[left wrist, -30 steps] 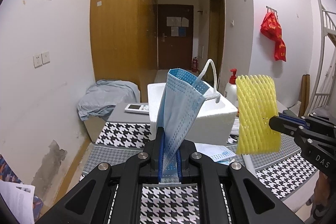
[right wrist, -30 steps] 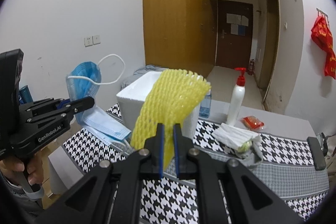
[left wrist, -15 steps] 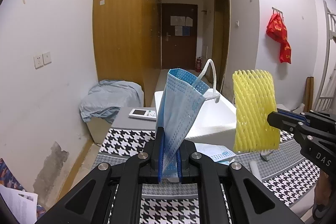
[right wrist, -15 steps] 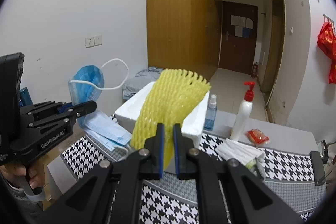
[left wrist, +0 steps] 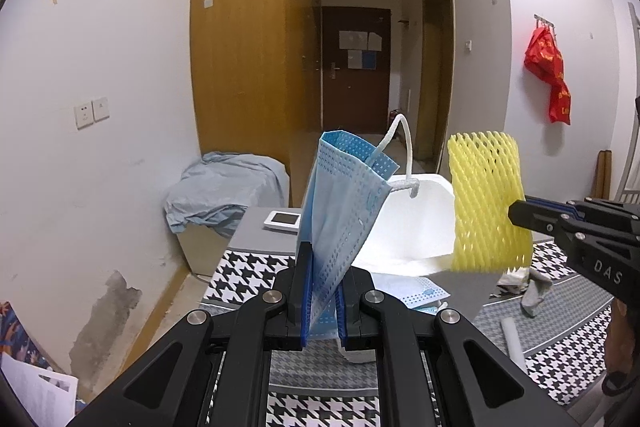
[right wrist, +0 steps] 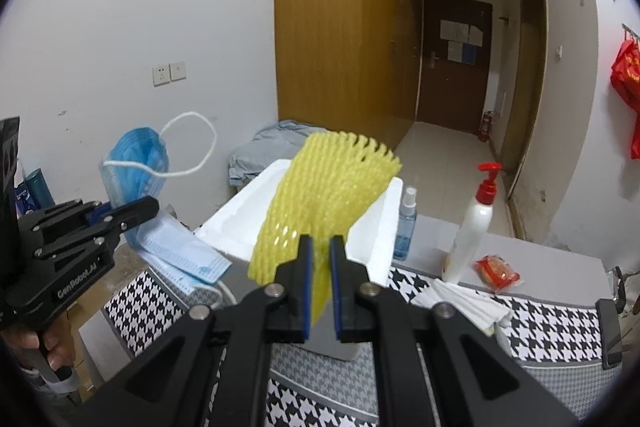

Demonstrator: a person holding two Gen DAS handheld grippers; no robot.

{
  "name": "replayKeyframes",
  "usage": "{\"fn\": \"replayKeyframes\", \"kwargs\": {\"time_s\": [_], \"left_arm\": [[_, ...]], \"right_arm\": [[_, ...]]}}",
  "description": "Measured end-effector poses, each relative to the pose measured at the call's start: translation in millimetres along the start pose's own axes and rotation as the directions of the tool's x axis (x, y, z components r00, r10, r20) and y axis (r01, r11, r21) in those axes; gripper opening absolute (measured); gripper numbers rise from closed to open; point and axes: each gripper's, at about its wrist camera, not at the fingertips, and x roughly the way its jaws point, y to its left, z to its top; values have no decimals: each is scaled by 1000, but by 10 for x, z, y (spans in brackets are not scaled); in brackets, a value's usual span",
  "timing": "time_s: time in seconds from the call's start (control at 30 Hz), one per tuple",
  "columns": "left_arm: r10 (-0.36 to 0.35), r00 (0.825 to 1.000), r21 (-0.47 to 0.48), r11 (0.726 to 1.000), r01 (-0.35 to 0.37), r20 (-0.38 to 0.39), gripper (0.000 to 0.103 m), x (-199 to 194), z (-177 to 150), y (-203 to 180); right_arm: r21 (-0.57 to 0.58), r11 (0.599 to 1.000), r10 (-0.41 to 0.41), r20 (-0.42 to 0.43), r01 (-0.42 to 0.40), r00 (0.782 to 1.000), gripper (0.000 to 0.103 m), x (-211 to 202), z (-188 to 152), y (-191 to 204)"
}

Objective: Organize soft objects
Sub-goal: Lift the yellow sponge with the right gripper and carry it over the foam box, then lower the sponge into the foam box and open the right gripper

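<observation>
We are carrying two soft things above the table (right wrist: 560, 311) at once: our left gripper (left wrist: 323, 291) is pinching a folded blue face mask (left wrist: 340, 215) between nearly closed jaws, and our right gripper (right wrist: 319, 287) is clamping a yellow foam net sleeve (right wrist: 328, 195) with its jaws pressed fully together on it. Both are hanging in the air in front of the white foam box (right wrist: 376, 223), which is sitting toward the far left corner of the table; neither is inside it yet. We judge the task to be mid-way: the two pieces are lifted, but dropping them in is still to come, assuming the box is where they belong. Counting, we are seeing one mask in hand and at least two more masks (right wrist: 180, 251) lying flat at the left edge beside the box, one net sleeve, a wad of white tissues (right wrist: 468, 303) near the right side, one pump bottle (right wrist: 472, 227), one small spray bottle (right wrist: 404, 231) and one red packet (right wrist: 496, 271).
</observation>
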Motion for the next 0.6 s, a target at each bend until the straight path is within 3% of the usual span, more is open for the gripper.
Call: {"fn": "replayKeyframes", "kwargs": {"time_s": [0.6], "left_arm": [[22,999,-25,999,-23,-36,10,90,-95,151]], "right_arm": [[23,998,68,-48,-67,997,11,543,197,-15]]}}
